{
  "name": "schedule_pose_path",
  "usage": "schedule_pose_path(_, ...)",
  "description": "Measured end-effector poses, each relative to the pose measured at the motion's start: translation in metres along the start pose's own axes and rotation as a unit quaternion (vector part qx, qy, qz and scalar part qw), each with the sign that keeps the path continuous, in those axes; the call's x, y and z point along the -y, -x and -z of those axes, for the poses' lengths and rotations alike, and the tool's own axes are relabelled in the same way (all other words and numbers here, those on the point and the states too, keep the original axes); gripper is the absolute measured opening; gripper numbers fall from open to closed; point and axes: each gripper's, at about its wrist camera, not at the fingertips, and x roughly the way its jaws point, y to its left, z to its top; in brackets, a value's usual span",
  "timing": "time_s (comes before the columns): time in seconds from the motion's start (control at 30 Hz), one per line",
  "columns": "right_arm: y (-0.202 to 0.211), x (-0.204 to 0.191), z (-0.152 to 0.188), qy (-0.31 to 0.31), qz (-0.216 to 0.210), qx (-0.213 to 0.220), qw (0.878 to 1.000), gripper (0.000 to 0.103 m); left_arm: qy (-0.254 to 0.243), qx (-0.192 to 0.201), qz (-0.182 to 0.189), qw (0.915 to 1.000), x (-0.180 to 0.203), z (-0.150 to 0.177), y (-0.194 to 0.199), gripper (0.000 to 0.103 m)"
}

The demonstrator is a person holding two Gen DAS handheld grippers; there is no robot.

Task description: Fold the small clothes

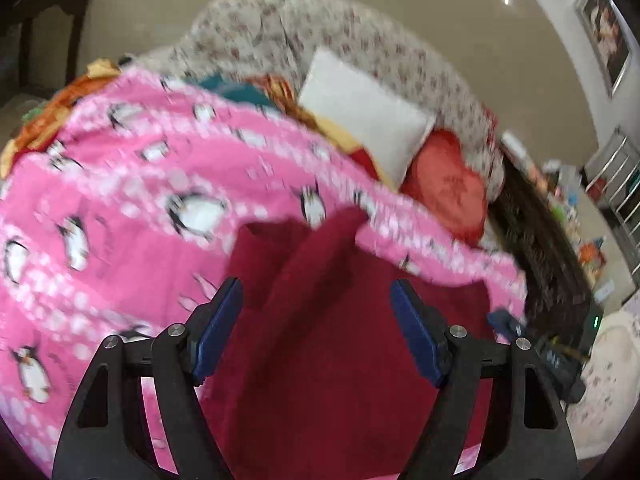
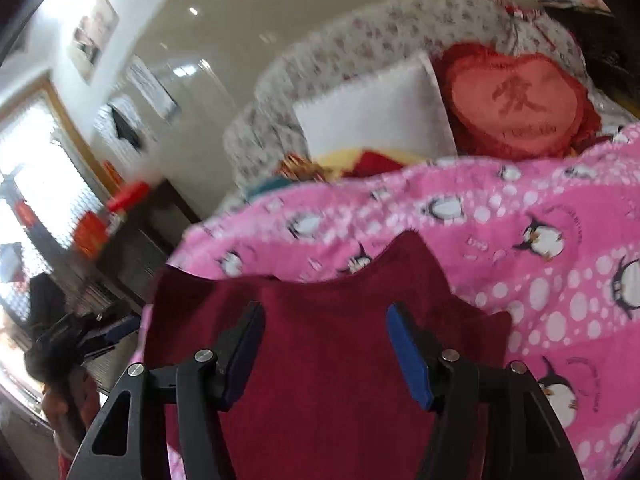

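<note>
Big floral sofa (image 1: 360,40) fills the back of both views, and draped over its seat is a pink penguin blanket (image 1: 120,184) serving as the work surface, with a white pillow (image 1: 360,120) and a red heart cushion (image 2: 516,108) propped behind it. On the blanket, right under both tools, lies the dark red garment (image 2: 332,344), mostly spread out; in the left view one strip of it, maybe a sleeve, rides up in a raised ridge toward the far edge, while the right view shows a wavy top hem lying fairly flat. Left gripper (image 1: 316,320) hovers with jaws wide apart, nothing between them; right gripper (image 2: 324,340) likewise wide and empty. By my read the folding has barely begun: no clean fold shows, the frames are blurred, and every fold looks still to do
</note>
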Motion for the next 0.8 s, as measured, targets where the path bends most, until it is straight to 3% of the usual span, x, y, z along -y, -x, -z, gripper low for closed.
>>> schedule_pose_path(0.1, -0.039, 0.016, -0.003, -0.004, 0.093, -0.047, 0.995, 0.061, -0.001, -0.016, -0.037, 0.9992, -0.005, 0.001, -0.035, 0.076)
schedule_pose_path(0.13, -0.054, 0.026, -0.004, -0.015, 0.106, -0.063, 0.992, 0.061, 0.003, -0.022, -0.047, 0.9986, -0.009, -0.001, -0.045, 0.076)
schedule_pose_path(0.23, -0.063, 0.043, -0.006, -0.046, 0.09, -0.076, 0.992, 0.061, 0.019, -0.023, -0.043, 0.9986, -0.02, -0.01, -0.055, 0.076)
schedule_pose_path(0.33, -0.03, 0.037, -0.006, -0.035, 0.073, -0.038, 0.996, 0.061, 0.056, -0.025, -0.026, 0.9978, -0.029, -0.019, -0.041, 0.076)
schedule_pose_path(0.4, -0.002, 0.03, 0.001, -0.023, 0.073, -0.014, 0.997, 0.061, 0.061, -0.003, -0.037, 0.9974, -0.032, -0.018, -0.024, 0.076)
schedule_pose_path(0.53, 0.042, 0.015, 0.029, 0.014, 0.059, -0.02, 0.998, 0.062, 0.051, 0.015, -0.039, 0.9978, -0.037, -0.006, 0.005, 0.076)
schedule_pose_path(0.7, 0.076, -0.007, 0.078, 0.076, 0.044, -0.013, 0.996, 0.062, 0.043, 0.01, -0.033, 0.9985, -0.029, -0.003, 0.002, 0.076)
schedule_pose_path(0.8, 0.078, -0.012, 0.101, 0.096, 0.054, -0.018, 0.994, 0.047, 0.044, -0.004, -0.045, 0.998, -0.027, -0.008, -0.019, 0.076)
